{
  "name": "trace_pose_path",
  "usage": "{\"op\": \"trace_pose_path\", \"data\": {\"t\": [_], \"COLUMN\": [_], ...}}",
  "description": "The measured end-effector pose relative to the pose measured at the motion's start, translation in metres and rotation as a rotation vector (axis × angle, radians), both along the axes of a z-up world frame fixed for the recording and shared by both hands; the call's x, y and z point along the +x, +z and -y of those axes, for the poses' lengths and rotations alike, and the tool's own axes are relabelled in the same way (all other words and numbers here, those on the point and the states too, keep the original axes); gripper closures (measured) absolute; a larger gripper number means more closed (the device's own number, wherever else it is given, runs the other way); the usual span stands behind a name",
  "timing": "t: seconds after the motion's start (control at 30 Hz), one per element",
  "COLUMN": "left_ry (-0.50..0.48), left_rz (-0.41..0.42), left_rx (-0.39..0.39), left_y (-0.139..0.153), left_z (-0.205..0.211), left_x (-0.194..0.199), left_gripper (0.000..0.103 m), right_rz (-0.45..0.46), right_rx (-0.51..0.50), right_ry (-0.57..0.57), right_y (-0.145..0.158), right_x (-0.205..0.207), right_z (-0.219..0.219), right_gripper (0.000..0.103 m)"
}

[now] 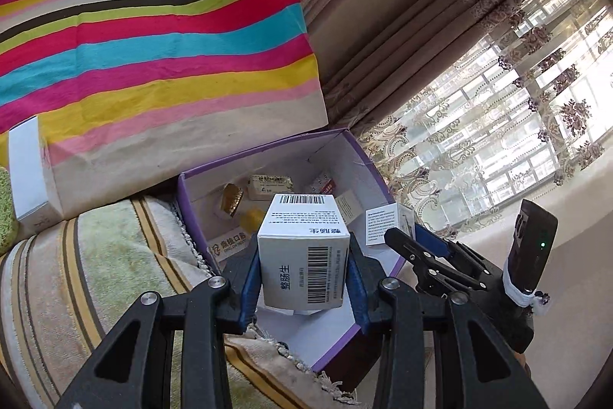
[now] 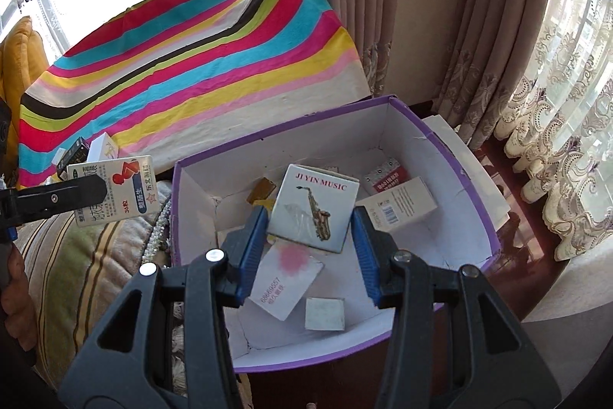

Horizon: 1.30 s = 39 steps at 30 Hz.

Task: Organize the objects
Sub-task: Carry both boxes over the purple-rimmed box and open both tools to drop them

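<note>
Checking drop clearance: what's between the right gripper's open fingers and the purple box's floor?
In the right wrist view, the right gripper hangs open above the purple box. The saxophone box and a white card lie between the fingers.

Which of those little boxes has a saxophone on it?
The white JI YIN MUSIC box, lying inside the purple box beneath the open right gripper; the others show only text or barcodes.

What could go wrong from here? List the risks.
1. The left gripper holds the white medicine box over the purple box's near edge; released now, it may tip onto the striped cloth.
2. The right gripper, open above the saxophone box, crowds the drop zone.
</note>
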<state>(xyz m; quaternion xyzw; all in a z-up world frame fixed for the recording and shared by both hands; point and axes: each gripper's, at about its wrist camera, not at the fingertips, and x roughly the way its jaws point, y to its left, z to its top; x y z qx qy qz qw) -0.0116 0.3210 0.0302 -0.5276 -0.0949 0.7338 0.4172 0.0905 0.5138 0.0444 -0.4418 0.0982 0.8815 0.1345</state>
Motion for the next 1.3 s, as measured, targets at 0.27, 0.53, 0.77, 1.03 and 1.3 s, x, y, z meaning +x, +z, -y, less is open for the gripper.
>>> {"op": "trace_pose_path", "data": {"t": [0.27,0.53,0.77,1.03,1.3], "left_ry": [-0.046,-0.081,-0.075,-0.069,-0.057], "left_rz": [0.012,-0.012,0.009,-0.005,-0.041], "left_rx": [-0.001,-0.009,-0.032,-0.018,-0.012], "left_y": [-0.003,-0.006,-0.013,-0.007,0.002], "left_z": [-0.046,-0.085,-0.085,-0.078,-0.064], "left_x": [-0.006,-0.010,-0.013,-0.010,-0.008], "left_gripper": [0.063,0.061,0.052,0.052,0.052], "right_rz": [0.056,0.068,0.069,0.068,0.072], "right_rx": [0.038,0.033,0.027,0.044,0.073], "right_ry": [-0.074,-0.096,-0.106,-0.096,-0.073], "right_y": [-0.018,-0.024,-0.024,-0.021,-0.018], "right_x": [0.018,0.024,0.024,0.023,0.017], "right_z": [-0.031,-0.041,-0.044,-0.041,-0.032], "right_gripper": [0.054,0.054,0.050,0.050,0.050]}}
